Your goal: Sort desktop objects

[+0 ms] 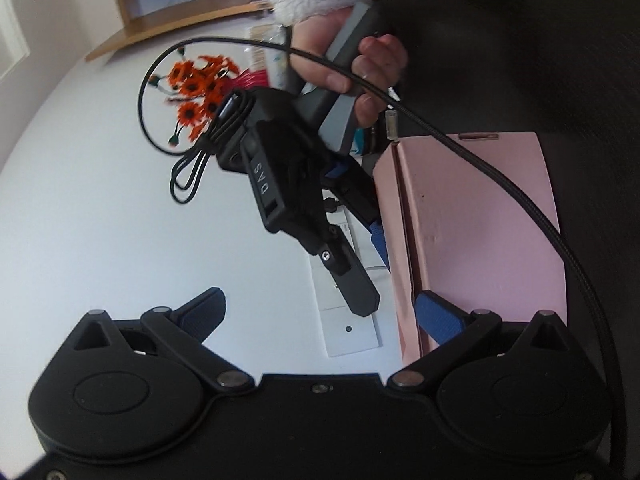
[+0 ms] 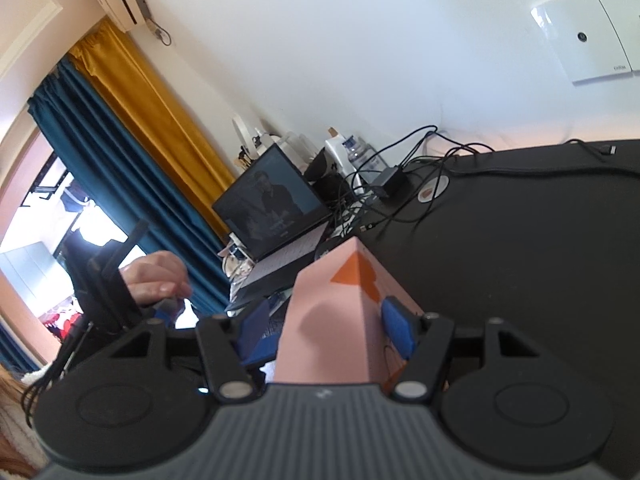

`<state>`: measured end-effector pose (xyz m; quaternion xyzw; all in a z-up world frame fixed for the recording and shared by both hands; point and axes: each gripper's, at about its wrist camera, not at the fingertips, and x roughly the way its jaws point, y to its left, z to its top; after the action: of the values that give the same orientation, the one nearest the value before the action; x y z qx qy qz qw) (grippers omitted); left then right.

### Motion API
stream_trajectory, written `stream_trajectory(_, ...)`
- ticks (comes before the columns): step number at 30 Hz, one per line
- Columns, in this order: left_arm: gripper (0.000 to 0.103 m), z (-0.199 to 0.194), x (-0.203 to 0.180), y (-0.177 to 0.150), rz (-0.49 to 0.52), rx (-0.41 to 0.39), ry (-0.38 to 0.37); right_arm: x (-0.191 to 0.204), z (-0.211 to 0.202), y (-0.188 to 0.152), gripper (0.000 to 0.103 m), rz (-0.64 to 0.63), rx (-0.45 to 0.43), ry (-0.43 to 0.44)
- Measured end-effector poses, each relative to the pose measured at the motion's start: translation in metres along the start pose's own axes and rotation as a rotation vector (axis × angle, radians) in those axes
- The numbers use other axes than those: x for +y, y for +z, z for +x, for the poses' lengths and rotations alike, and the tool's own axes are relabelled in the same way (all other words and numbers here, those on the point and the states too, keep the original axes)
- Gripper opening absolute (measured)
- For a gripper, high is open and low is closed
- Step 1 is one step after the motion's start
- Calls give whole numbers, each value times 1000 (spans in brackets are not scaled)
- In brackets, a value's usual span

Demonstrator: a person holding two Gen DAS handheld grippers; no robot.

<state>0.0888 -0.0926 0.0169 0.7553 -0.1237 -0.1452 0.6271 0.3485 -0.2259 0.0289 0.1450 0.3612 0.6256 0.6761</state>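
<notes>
The right gripper point(image 2: 324, 330) has its blue pads point(image 2: 396, 330) against opposite faces of a pink cardboard box point(image 2: 332, 320), the jaws about half spread and holding it. The box runs long-axis forward, straight out between the fingers, one vertical edge turned to the lens; an orange print shows near its far end. Its card looks matte, stiff and sharp-cornered, so it should handle as a light, rigid block.

In the left wrist view the left gripper point(image 1: 320, 316) stands wide, nothing between its pads; the box point(image 1: 480, 220) lies just off its right finger, and the right hand point(image 1: 372, 76) grips its handle beyond. A braided black cable point(image 1: 520, 200) arcs across the box. Behind are a black desk point(image 2: 520, 260), tangled leads, an open laptop point(image 2: 276, 204).
</notes>
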Motion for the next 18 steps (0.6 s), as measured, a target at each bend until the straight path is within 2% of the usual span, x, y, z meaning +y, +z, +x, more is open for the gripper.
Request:
stream_trajectory(2,103,4,5,0,-62,6,-12,1,1,0,64,-4,-2,-2)
stream_trajectory(4,103,15,15,-3,-201,22,-22,0,0,-1,64,-2,-4,2)
stream_trajectory(5,103,18,18,-4,-250,26,-4,0,1,-2,64,1,-3,10)
stream_trajectory(8,103,22,21,-6,-326,45,26,-2,4,-5,64,16,5,53)
stream_trajectory(12,103,28,17,-9,-365,87,56,-4,5,-4,64,23,11,63)
stream_trajectory(16,103,29,28,-20,-568,123,32,9,-9,-2,64,-45,-23,42)
stream_trajectory(17,103,30,31,-24,-624,131,24,15,-15,-1,69,-78,-35,30)
stream_trajectory(18,103,30,34,-28,-679,138,17,24,-22,-1,81,-119,-42,3)
